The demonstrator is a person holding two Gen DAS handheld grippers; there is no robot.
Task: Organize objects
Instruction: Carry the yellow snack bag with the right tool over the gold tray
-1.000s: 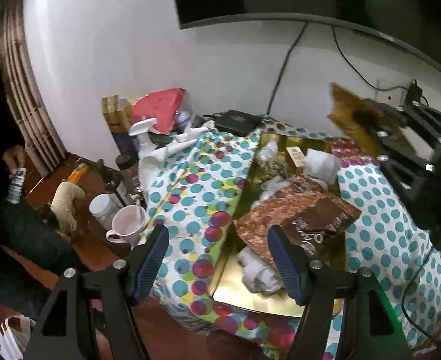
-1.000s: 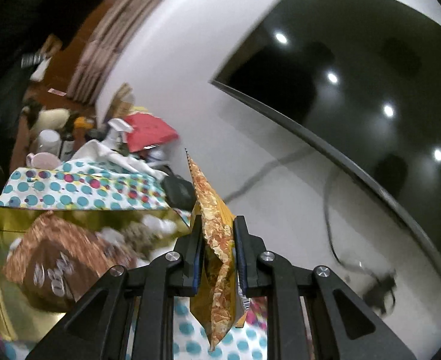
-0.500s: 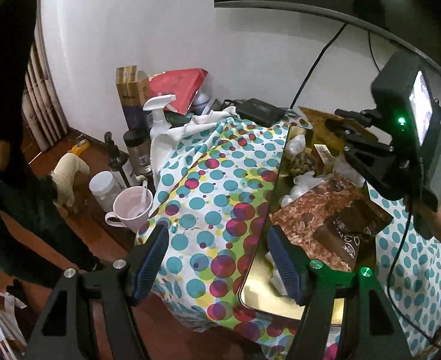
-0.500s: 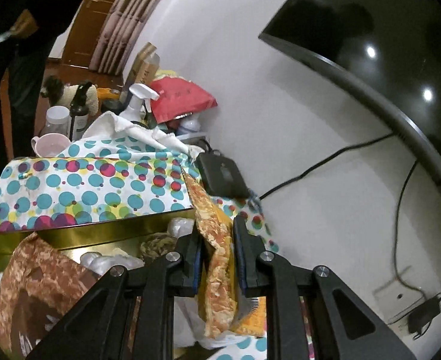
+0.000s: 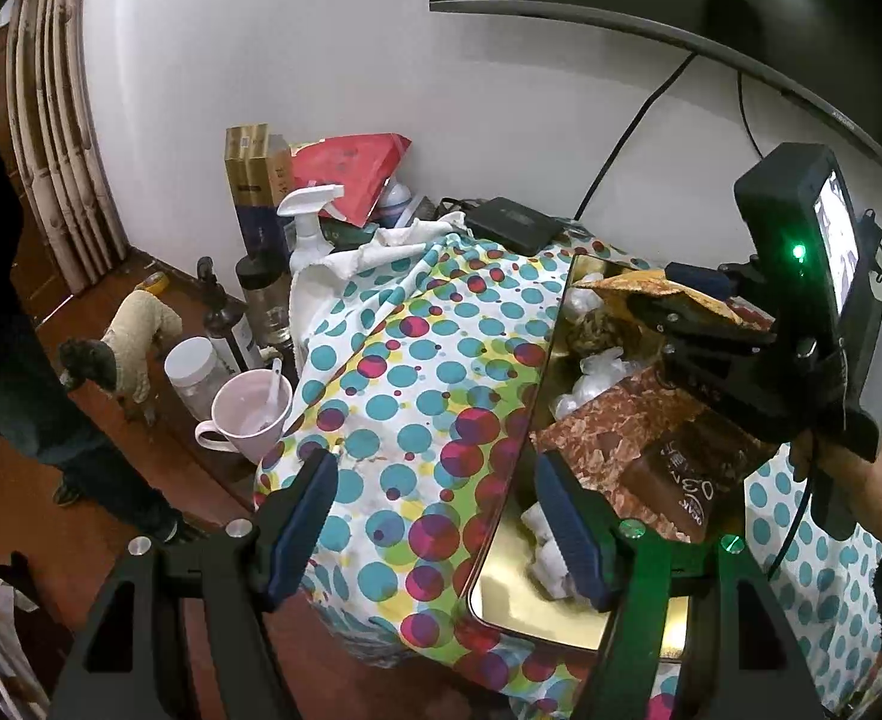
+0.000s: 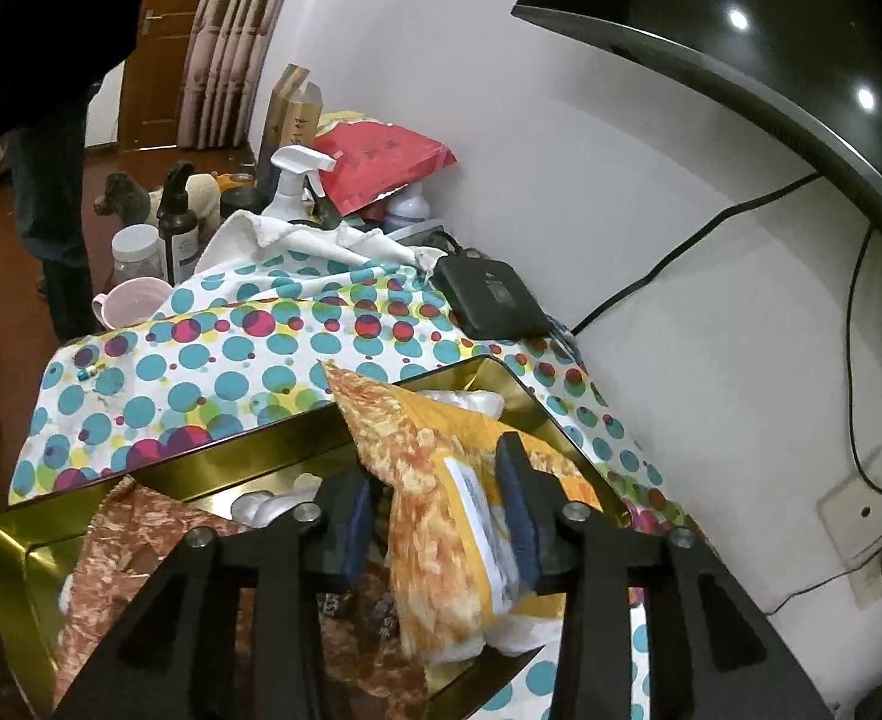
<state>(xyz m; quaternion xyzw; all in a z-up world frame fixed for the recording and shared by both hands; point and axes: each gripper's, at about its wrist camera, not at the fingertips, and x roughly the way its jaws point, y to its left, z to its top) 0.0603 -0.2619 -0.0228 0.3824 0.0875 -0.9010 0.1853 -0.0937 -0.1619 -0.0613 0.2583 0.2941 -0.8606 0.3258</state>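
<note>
A gold tray (image 5: 504, 588) (image 6: 243, 450) lies on the polka-dot cloth and holds a brown snack bag (image 5: 609, 438) (image 6: 135, 546) and white wrapped items (image 5: 597, 372). My right gripper (image 6: 441, 516) (image 5: 675, 300) is over the tray's far end with its jaws parted around a yellow-orange snack bag (image 6: 435, 504) (image 5: 639, 285), which rests loose between them in the tray. My left gripper (image 5: 435, 516) is open and empty above the tray's near left edge.
Left of the cloth stand a pink mug (image 5: 249, 414), a jar (image 5: 192, 372), dark bottles (image 5: 225, 318), a spray bottle (image 5: 309, 228), a box (image 5: 255, 180) and a red bag (image 5: 351, 168). A black device (image 6: 489, 294) with cables lies by the wall.
My right gripper came down to the tray's far end and its jaws opened, letting go of the yellow-orange bag. My left gripper shifted left.
</note>
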